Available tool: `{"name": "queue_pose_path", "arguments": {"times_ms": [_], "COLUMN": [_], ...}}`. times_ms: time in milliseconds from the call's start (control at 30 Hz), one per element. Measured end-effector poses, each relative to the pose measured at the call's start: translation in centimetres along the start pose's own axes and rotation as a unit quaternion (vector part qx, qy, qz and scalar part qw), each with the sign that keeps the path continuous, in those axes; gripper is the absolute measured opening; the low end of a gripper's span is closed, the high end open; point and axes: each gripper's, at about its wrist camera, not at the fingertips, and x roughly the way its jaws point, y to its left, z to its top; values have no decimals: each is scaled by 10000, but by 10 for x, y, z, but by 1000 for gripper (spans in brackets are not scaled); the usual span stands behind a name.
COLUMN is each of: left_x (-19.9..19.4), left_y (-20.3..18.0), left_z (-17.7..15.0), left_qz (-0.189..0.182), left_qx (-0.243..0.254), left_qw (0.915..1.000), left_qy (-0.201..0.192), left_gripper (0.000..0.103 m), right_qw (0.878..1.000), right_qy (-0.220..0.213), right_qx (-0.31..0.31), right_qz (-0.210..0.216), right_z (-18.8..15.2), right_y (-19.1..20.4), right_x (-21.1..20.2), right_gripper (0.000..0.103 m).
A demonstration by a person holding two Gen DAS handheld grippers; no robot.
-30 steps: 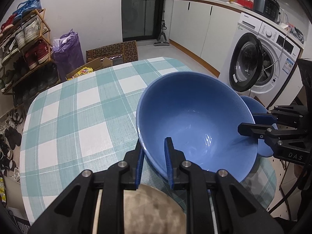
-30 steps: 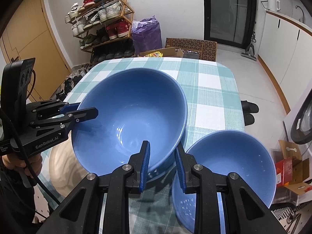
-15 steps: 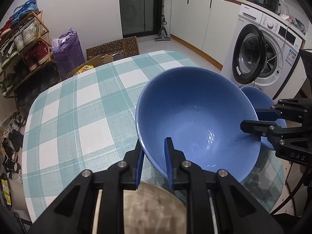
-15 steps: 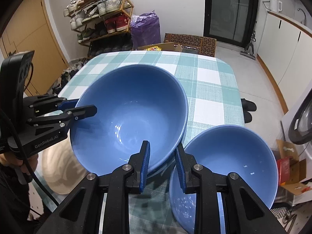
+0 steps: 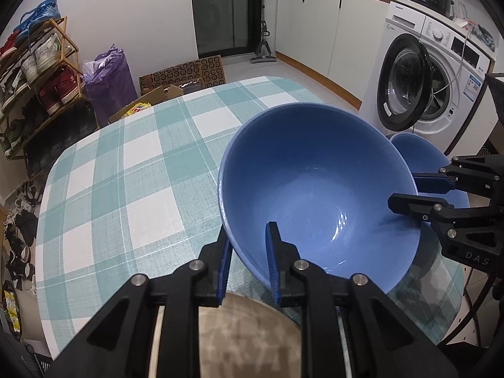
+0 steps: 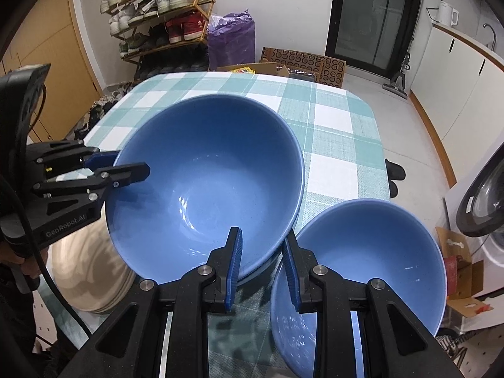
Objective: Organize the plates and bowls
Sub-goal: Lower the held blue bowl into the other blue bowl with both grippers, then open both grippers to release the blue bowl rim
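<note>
A large blue bowl (image 5: 315, 189) (image 6: 204, 182) is held up off the checked table (image 5: 126, 189) by both grippers. My left gripper (image 5: 249, 258) is shut on its near rim; it shows at the left in the right wrist view (image 6: 119, 167). My right gripper (image 6: 261, 261) is shut on the opposite rim, seen at the right in the left wrist view (image 5: 409, 192). A smaller blue bowl (image 6: 362, 267) (image 5: 428, 163) stands on the table beside the large one. A stack of beige plates (image 6: 91, 271) (image 5: 245, 337) lies under my left gripper.
The table's far half shows only the teal checked cloth (image 6: 330, 119). Beyond the table stand a shoe rack (image 6: 157, 22), a purple bag (image 5: 107, 75), cardboard boxes (image 6: 299, 63) and a washing machine (image 5: 425, 88) with its door open.
Both grippers have raised the large blue bowl a little higher above the table, still holding its rim. The small bowl and plates have not moved.
</note>
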Motion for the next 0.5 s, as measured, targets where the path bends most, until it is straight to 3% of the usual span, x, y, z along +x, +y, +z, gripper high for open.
{"name": "queue_pose_path", "arguments": {"times_ms": [500], "left_x": [8], "left_y": [1], "left_z": [-2], "left_qz": [2], "left_qx": [25], "left_qw": [10000], "left_qy": [80], "left_gripper": [21], "right_qw": [9994], "right_qy": [55], "right_qx": [-169], "right_qz": [-290], "right_z": [2], "right_y": [8], "right_x": [3], "right_gripper": [26]}}
